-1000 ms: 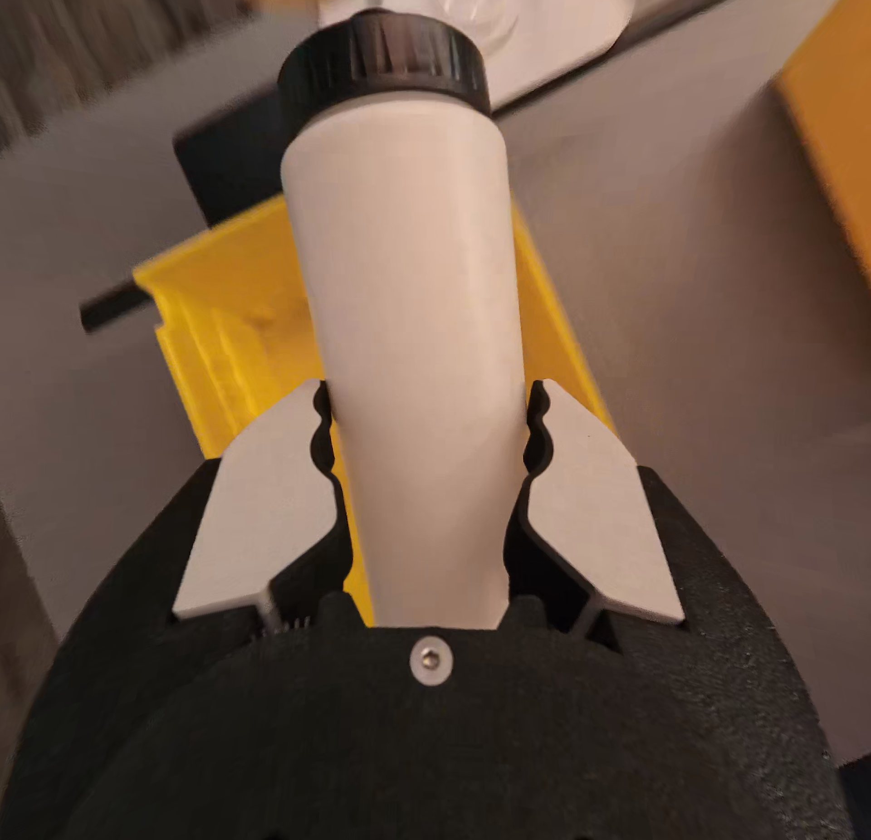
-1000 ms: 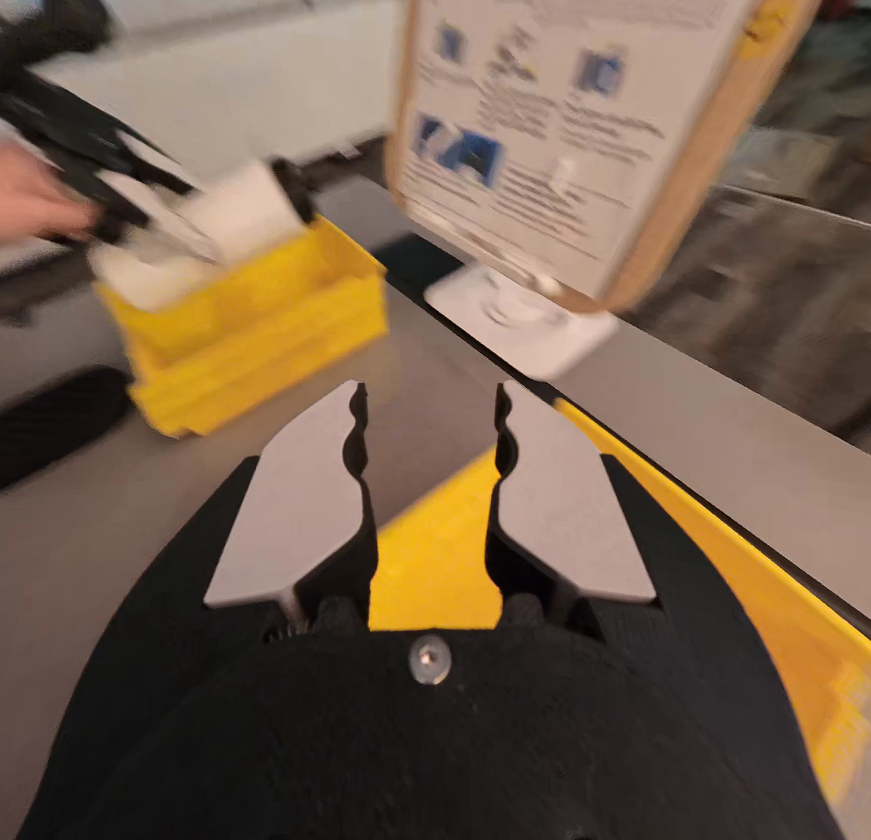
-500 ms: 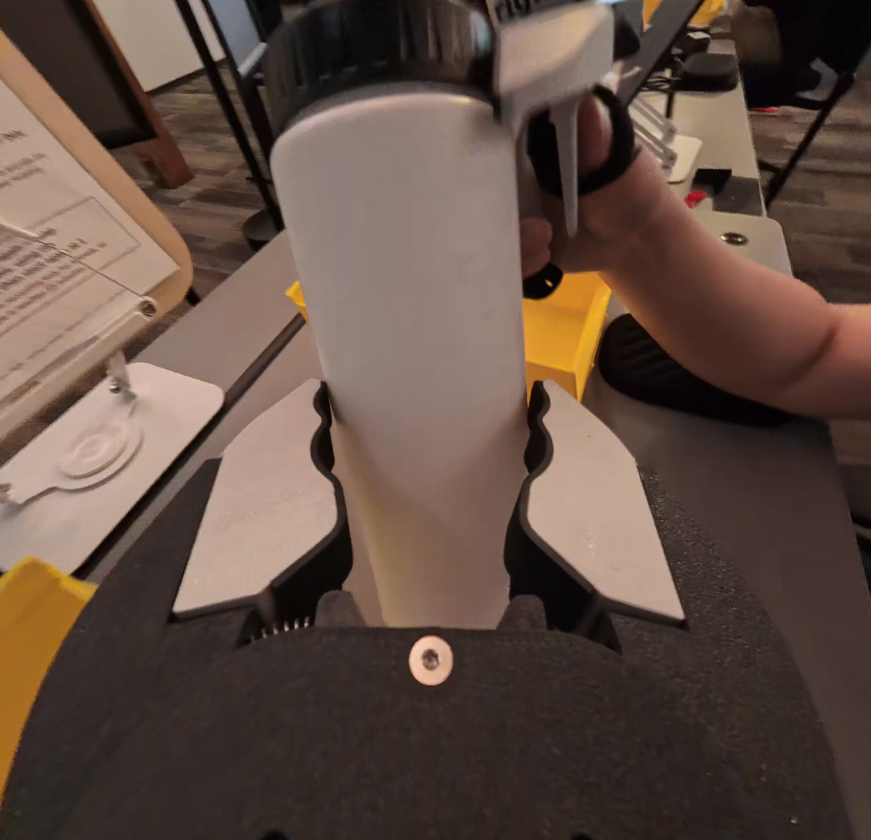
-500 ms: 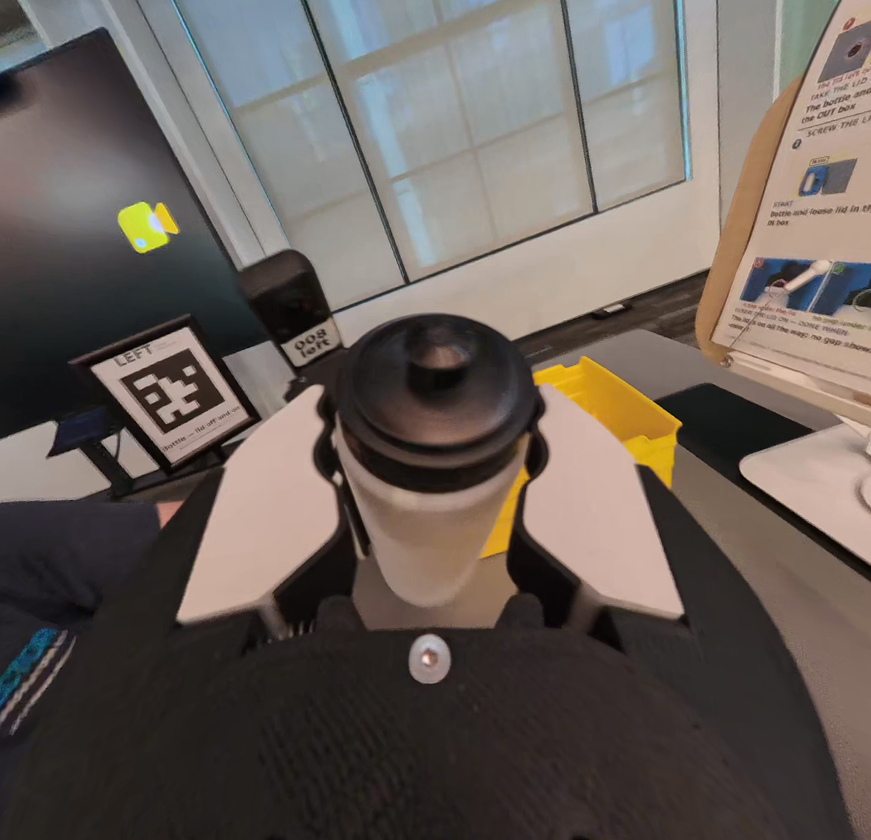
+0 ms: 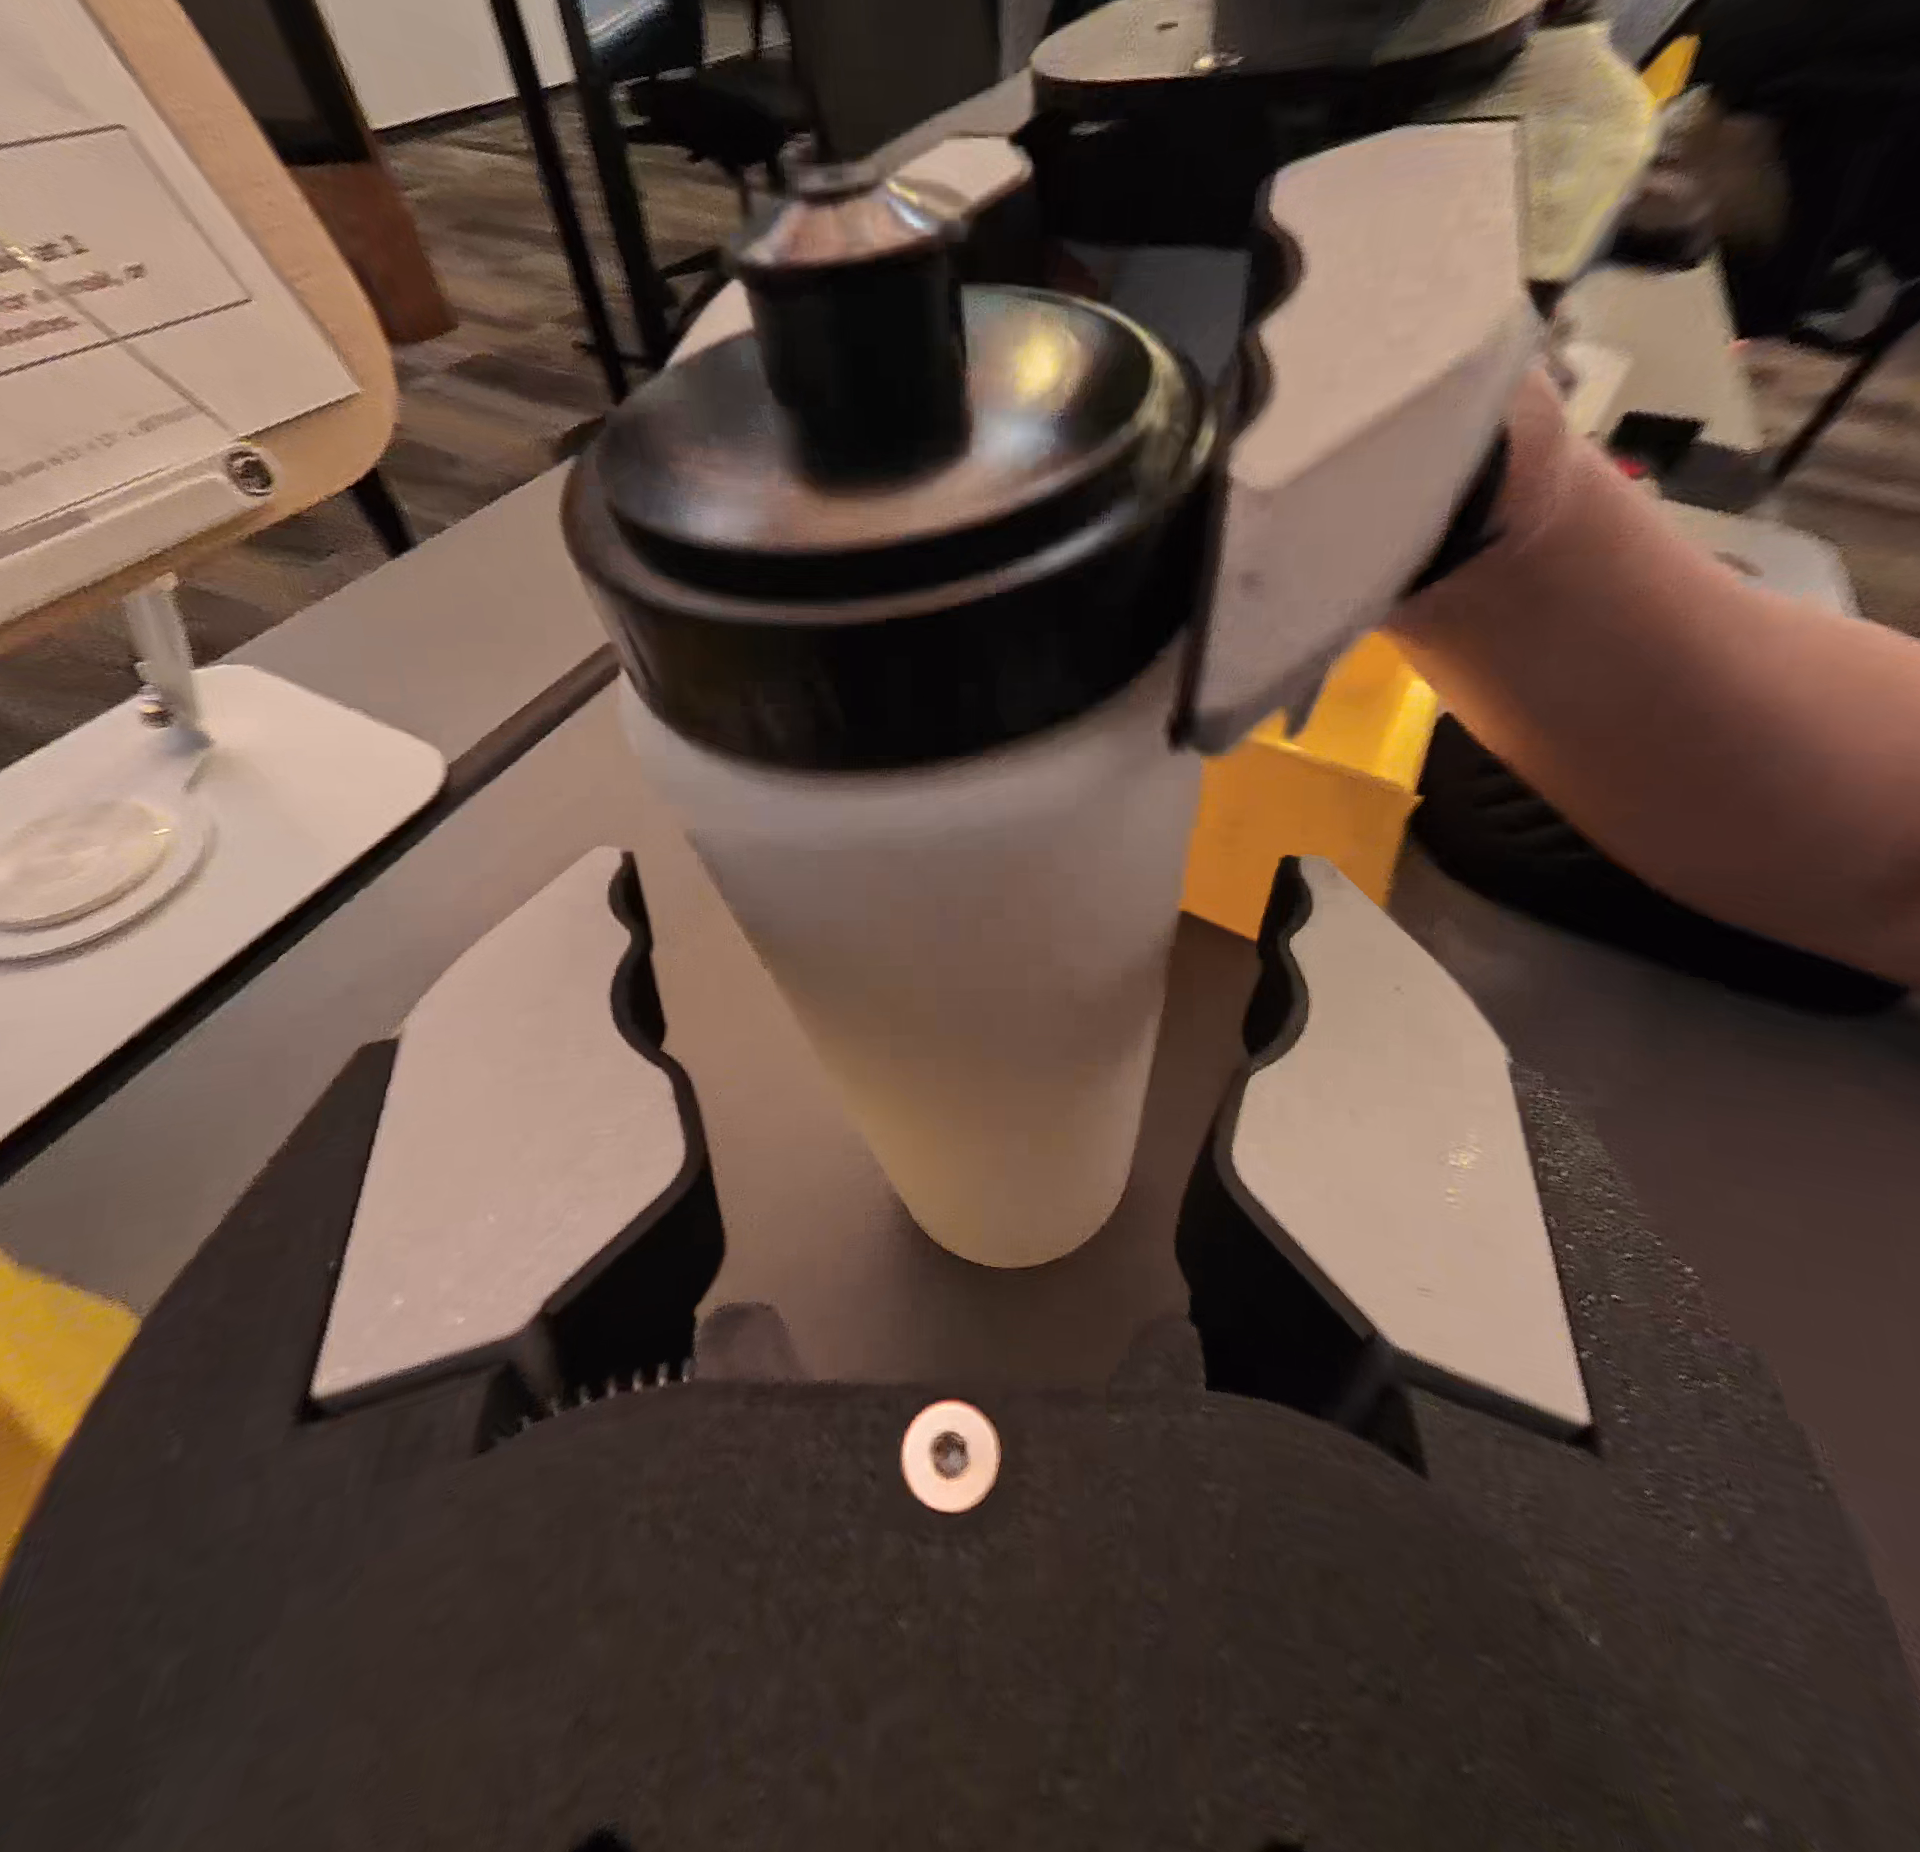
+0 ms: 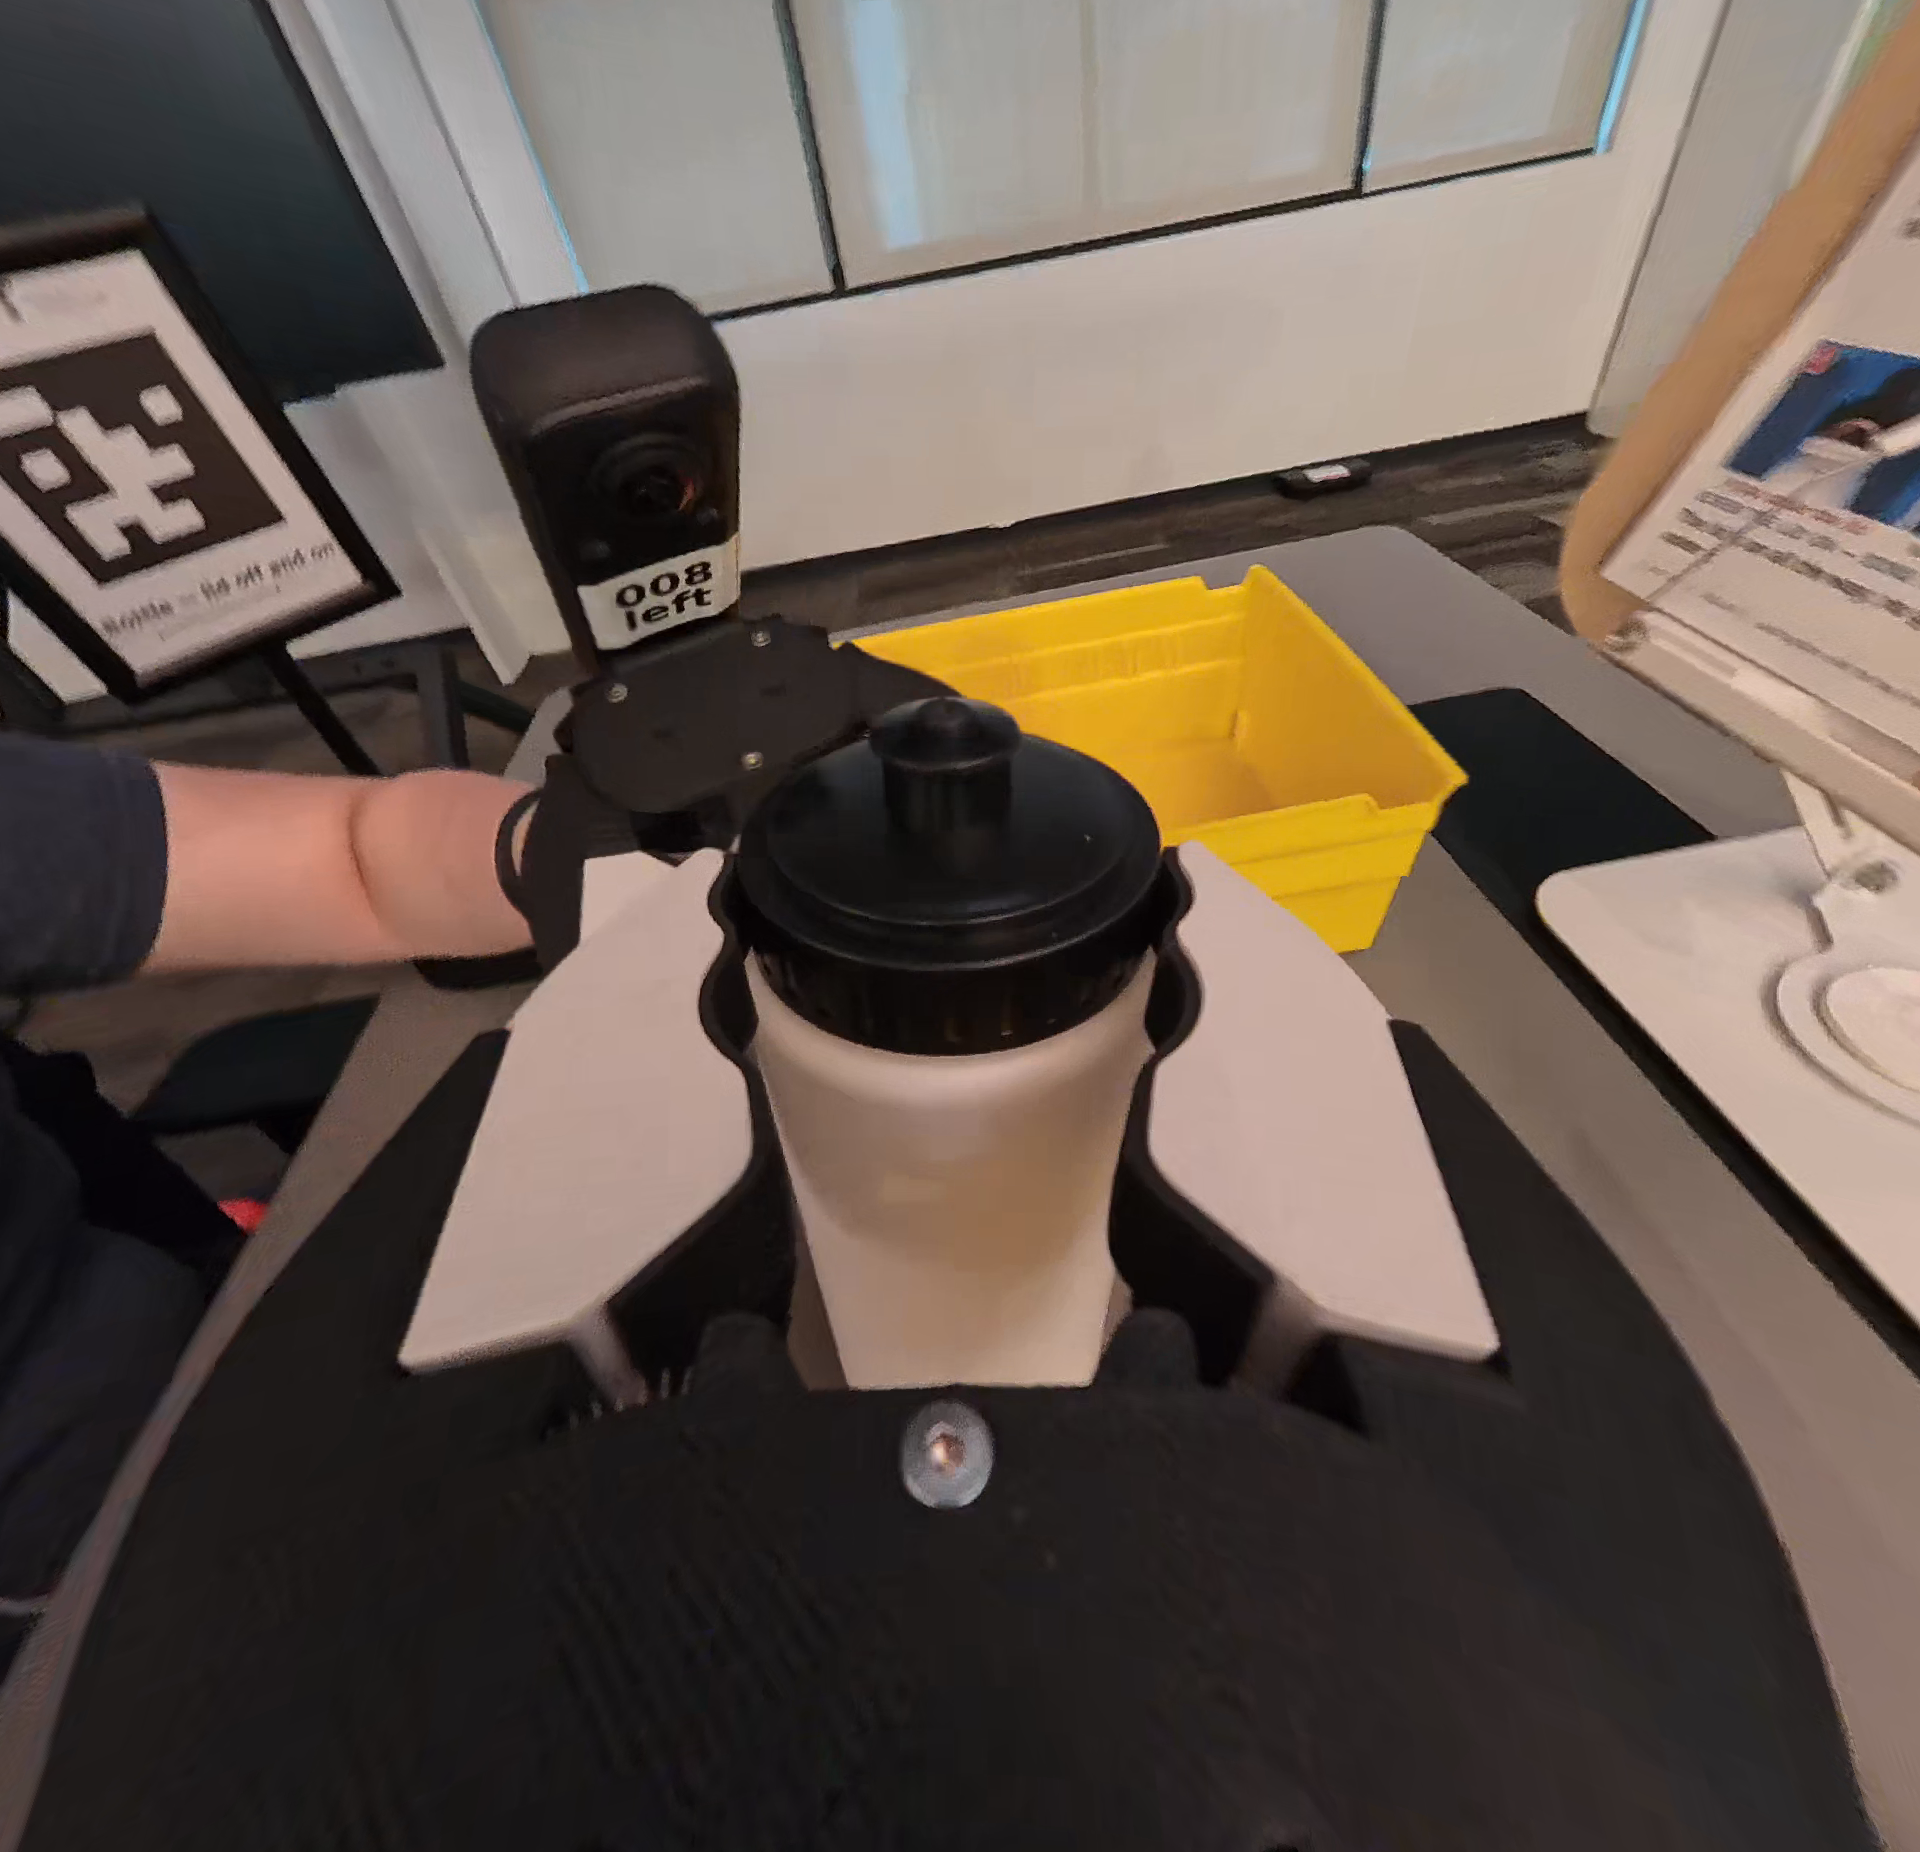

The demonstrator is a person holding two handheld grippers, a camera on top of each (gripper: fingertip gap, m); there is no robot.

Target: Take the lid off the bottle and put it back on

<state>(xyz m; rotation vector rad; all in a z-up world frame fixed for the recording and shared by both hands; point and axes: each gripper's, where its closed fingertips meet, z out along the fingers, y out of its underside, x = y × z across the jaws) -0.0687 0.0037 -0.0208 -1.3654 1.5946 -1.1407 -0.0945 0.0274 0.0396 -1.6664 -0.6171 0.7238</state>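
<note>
Grey counter (image 6: 1621, 649) fills the foreground, with glazed white doors behind it and a dark screen to the left. White bottle (image 6: 951, 1179), capped with a black lid (image 6: 951, 898) bearing a central spout, stands upright near the middle of the counter. Right tool (image 6: 951, 950) straddles the lid, its two pale fingers (image 6: 1288, 1106) pressed against the ribbed rim on either side, so that it pinches the lid; the lid remains seated on the bottle neck. Left tool (image 5: 956, 971) faces the bottle's lower body with its fingers (image 5: 520, 1158) spread apart, a gap visible on each side between finger and bottle wall; motion blur in the left wrist view makes it hard to say whether the inner pads touch the base at all. In the right wrist view the left tool's black body shows just behind the bottle, carrying a camera (image 6: 613, 452) with a white sticker, held by a person's hand (image 6: 416, 867). Yellow bin (image 6: 1236, 753) sits on the counter beyond the bottle, open side up. Instruction board (image 6: 1766, 431) on a white stand base (image 6: 1704, 992) stands at the right edge, and a framed marker sign (image 6: 135, 452) stands off the counter at the left.
</note>
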